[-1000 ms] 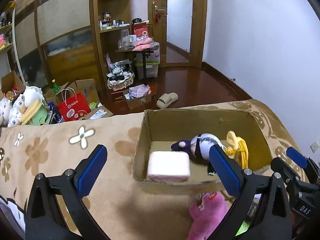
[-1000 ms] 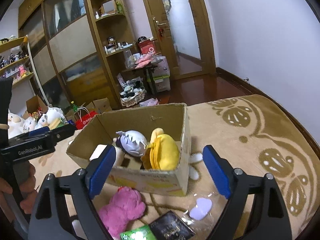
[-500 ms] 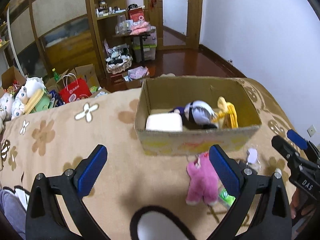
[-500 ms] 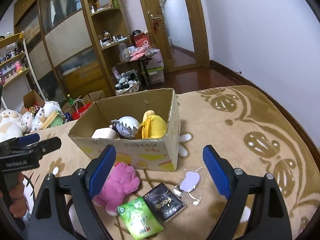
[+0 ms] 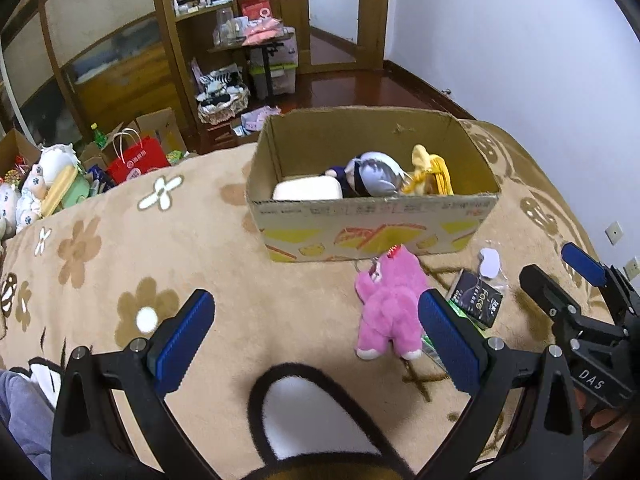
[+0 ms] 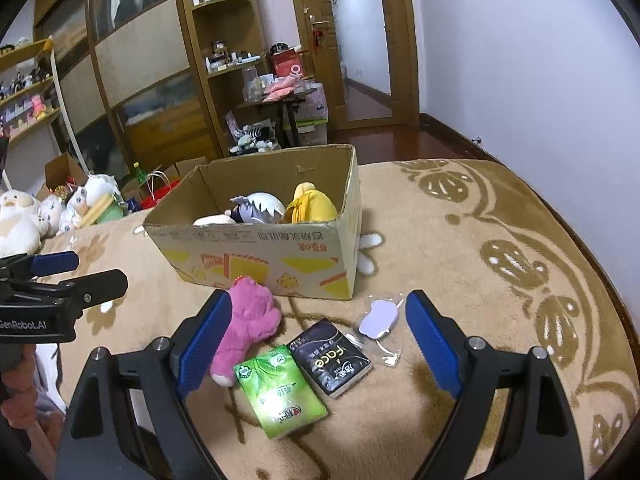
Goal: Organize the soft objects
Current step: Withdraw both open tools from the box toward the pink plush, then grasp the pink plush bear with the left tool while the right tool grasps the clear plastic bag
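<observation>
two hand-held tools hover over a patterned beige blanket (image 6: 460,240), both with blue fingers spread wide and nothing between them. the left tool (image 5: 316,340) hangs above bare blanket in front of a cardboard box (image 5: 372,228); the right tool (image 6: 316,344) looks down on the loose items.

the box already holds a white cushion (image 5: 308,190), a grey-haired doll (image 5: 372,174) and a yellow plush (image 5: 430,172). a pink plush toy (image 6: 250,320) lies on the blanket just in front of the box's near wall, its head end close to the cardboard, and the right tool's left finger overlaps its lower body in that view. beside it lie a green tissue pack (image 6: 280,390), a black tissue pack (image 6: 334,356) and a small pale charm in clear wrap (image 6: 378,318).

the step in hand looks to be picking up the pink toy, the one stuffed thing outside the box. a good grasp would likely come from the right tool, lowered so the fingers straddle the toy's thick middle rather than a limb, then closed gently; plush squashes and a thin pinch could slip. the green pack lies touching or just beside the toy's feet, so the fingers should come down clear of it to avoid dragging it along. lifting high enough to pass the box's front wall before letting go over the open floor space inside seems wise. whether the tissue packs count as soft objects cannot be told from this scene.
</observation>
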